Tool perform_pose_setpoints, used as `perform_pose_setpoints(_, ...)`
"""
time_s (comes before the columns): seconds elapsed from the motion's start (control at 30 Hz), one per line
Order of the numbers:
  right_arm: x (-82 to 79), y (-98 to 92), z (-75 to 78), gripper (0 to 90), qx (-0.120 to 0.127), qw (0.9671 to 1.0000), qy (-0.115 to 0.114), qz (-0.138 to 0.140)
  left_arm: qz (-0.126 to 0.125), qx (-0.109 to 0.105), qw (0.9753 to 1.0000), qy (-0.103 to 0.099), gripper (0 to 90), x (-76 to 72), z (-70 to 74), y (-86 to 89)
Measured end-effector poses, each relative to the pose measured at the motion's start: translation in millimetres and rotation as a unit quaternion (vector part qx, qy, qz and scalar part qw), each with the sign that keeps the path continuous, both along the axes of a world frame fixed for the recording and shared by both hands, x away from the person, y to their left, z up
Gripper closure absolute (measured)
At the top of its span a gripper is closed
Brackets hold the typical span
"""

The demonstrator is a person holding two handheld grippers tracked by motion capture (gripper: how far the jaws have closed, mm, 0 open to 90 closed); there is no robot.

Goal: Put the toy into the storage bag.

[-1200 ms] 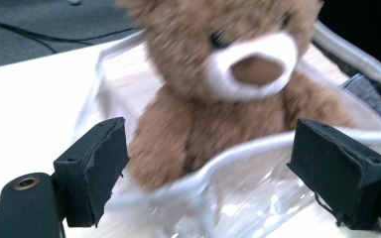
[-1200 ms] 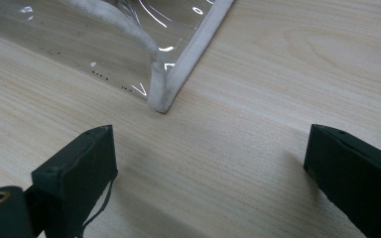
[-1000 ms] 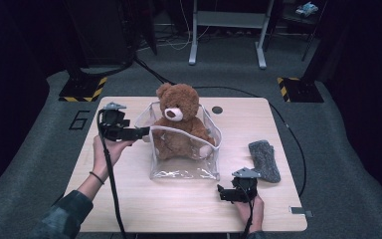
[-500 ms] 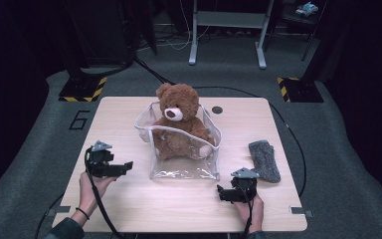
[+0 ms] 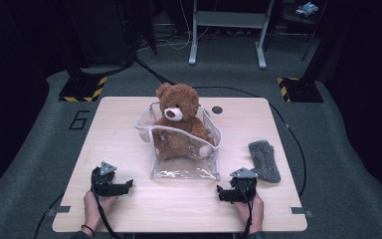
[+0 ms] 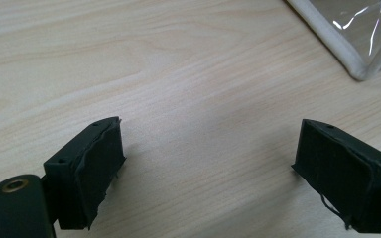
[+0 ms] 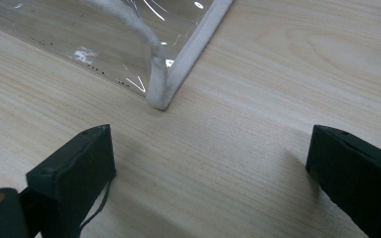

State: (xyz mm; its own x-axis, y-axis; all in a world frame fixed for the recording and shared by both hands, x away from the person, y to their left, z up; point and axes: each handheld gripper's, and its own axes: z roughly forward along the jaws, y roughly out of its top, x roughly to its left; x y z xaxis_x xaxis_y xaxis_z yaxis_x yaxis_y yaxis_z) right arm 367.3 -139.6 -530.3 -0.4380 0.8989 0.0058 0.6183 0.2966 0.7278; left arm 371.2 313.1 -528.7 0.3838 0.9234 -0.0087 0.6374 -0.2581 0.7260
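My left gripper (image 5: pixel 128 186) and right gripper (image 5: pixel 221 193) rest on the pale wooden surface (image 5: pixel 119 129), jaws released and holding nothing. The brown plush teddy bear (image 5: pixel 180 122) sits inside the clear plastic white-edged pouch (image 5: pixel 184 167), at my left's two o'clock and my right's eleven o'clock.

The clear bag (image 6: pixel 357 39) is cut off by the frame edge; the teddy bear's (image 5: pixel 179 124) legs blur behind plastic.

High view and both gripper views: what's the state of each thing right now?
Teddy bear: sitting upright inside the pouch, head above the rim.
Clear pouch: open at the top, standing on the table, not held.
Grey sock: lying flat on the table, right of the pouch, untouched.
Left tool: open, empty, low over the table.
Right tool: open, empty, near the pouch's corner.
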Motion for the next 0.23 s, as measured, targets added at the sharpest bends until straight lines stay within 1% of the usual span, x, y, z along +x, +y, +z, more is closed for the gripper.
perform_pose_setpoints(0.03,0.1,0.1,0.0,4.1,0.0,1.0,0.0,0.0,0.0,-0.002,1.0,-0.008,10.7,-2.0,-2.3,-1.0)
perform_pose_setpoints(0.07,0.1,0.1,0.1,3.8,0.001,1.0,0.001,0.001,0.001,-0.004,1.0,-0.009,10.4,-2.2,-2.5,-1.2)
perform_pose_setpoints(0.1,0.4,0.3,0.0,3.8,-0.001,1.0,0.001,-0.001,0.002,-0.002,1.0,-0.01,10.4,-2.1,-2.3,-0.8)
perform_pose_setpoints(0.13,0.2,-0.3,0.2,3.7,-0.004,1.0,0.003,0.004,0.002,-0.002,0.9999,-0.01,10.4,-2.2,-2.4,-0.8)
perform_pose_setpoints(0.17,0.2,0.6,0.0,3.6,-0.002,1.0,0.002,-0.002,0.003,-0.002,0.9999,-0.011,10.3,-2.1,-2.6,-1.0)
perform_pose_setpoints(0.23,0.2,0.3,0.1,3.6,-0.002,1.0,0.002,0.0,0.003,-0.003,0.9999,-0.011,10.4,-2.2,-2.7,-1.0)
